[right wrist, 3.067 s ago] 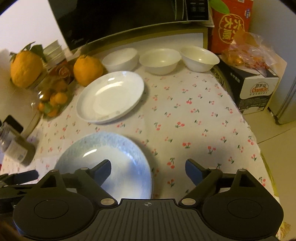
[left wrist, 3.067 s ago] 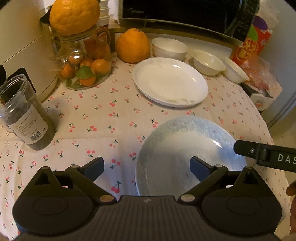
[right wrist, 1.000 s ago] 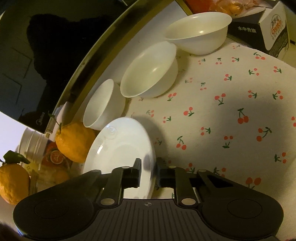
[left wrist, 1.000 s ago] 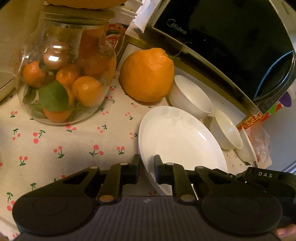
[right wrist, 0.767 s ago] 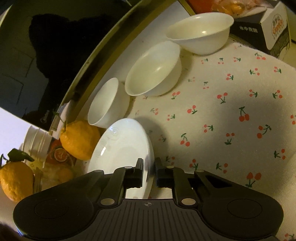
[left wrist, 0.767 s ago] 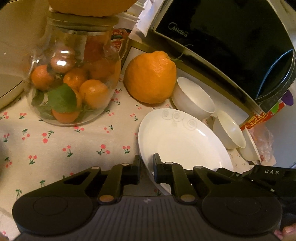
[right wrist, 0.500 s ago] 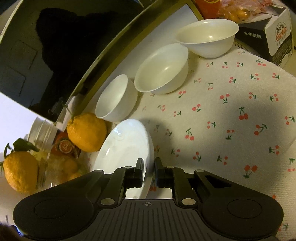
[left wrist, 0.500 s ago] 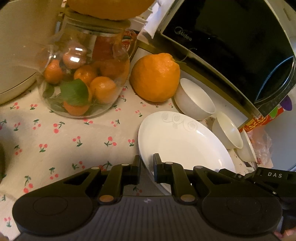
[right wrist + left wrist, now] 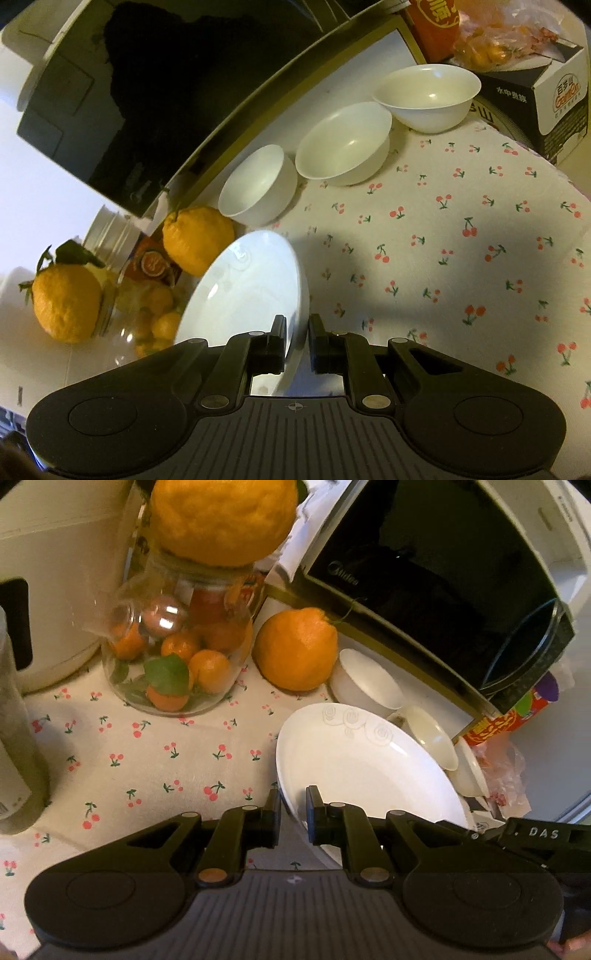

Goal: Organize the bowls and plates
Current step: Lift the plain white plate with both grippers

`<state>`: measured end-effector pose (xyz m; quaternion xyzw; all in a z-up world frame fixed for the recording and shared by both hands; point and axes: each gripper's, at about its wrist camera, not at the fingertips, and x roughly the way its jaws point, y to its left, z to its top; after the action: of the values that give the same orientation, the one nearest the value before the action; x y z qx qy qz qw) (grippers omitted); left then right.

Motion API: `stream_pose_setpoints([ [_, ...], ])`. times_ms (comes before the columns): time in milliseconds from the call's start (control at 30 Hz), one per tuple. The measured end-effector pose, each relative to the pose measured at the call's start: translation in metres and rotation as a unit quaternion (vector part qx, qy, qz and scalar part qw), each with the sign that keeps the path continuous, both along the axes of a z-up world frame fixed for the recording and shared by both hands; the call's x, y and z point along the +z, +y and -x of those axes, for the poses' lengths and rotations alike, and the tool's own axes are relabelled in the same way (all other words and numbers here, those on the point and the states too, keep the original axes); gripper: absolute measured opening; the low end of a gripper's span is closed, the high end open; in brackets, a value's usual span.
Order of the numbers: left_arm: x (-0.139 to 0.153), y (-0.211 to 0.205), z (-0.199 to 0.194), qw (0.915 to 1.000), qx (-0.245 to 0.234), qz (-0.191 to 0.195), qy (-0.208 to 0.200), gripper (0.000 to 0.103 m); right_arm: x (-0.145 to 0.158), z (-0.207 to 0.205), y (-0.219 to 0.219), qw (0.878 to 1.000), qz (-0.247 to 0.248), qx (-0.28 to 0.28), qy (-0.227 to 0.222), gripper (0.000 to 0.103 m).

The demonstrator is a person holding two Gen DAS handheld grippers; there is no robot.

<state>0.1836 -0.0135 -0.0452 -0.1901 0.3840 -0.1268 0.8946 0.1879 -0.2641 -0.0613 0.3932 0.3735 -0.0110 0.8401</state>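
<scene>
Both grippers hold one white plate (image 9: 365,768) by opposite rims, lifted off the cherry-print tablecloth (image 9: 147,753). My left gripper (image 9: 293,812) is shut on its left rim. My right gripper (image 9: 297,343) is shut on its right rim, and the plate (image 9: 243,291) appears tilted in that view. Three white bowls stand in a row before the microwave: a small one (image 9: 258,184), a middle one (image 9: 345,144) and a far one (image 9: 428,96). The blue patterned plate is out of view.
A black microwave (image 9: 424,590) stands at the back. A large orange fruit (image 9: 295,648) lies beside the bowls. A glass jar of small oranges (image 9: 173,657) has another big fruit (image 9: 221,517) on top. A carton (image 9: 546,81) stands at the right; a jar (image 9: 14,760) at the left.
Both grippers, open near the blue plate 3 s ago, are now shut on the white plate. Over the last second they have raised and drawn it back from the bowls.
</scene>
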Motion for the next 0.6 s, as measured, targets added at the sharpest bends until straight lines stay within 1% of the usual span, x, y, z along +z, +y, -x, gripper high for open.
stream_pose_setpoints([
  [200, 0.005, 0.004, 0.015, 0.9999, -0.015, 0.001, -0.006, 0.012, 0.010, 0.018, 0.002, 1.000, 0.007, 0.012, -0.003, 0.014],
  [400, 0.006, 0.003, 0.030, 0.9994, -0.035, -0.007, -0.005, 0.012, 0.017, 0.038, 0.005, 0.999, 0.029, 0.024, 0.000, 0.014],
  [600, 0.008, 0.004, 0.046, 0.9980, -0.061, -0.015, -0.005, 0.012, 0.016, 0.061, 0.003, 0.999, 0.022, 0.028, 0.013, 0.014],
])
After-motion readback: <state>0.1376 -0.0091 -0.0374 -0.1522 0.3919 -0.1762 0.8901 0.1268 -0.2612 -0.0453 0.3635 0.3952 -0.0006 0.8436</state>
